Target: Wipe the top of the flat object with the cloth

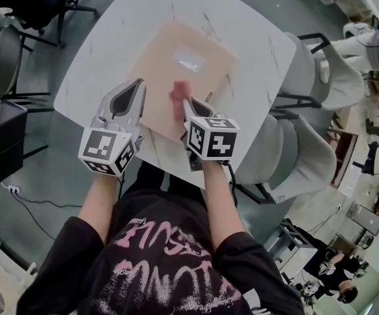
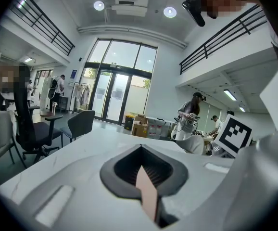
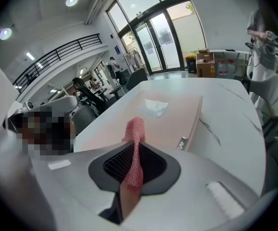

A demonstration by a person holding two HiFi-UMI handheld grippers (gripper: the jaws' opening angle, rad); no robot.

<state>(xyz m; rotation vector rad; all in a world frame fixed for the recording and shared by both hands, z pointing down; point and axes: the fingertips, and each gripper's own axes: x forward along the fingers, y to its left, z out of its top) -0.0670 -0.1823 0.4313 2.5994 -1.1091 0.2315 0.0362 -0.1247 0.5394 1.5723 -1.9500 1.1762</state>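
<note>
Only cloth (image 1: 178,94) tip past R gripper (image 1: 187,105)

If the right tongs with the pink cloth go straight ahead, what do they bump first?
The right tongs would probably meet the flat board, pink cloth first; a whitish patch lies further on. Depth is unclear.

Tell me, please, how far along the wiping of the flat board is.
Done: the right gripper has its jaws shut on the pink cloth. In hand: it holds the cloth over the board's near part, with the left gripper at the board's left edge. Left: a pale glossy patch mid-board looks unwiped.
</note>
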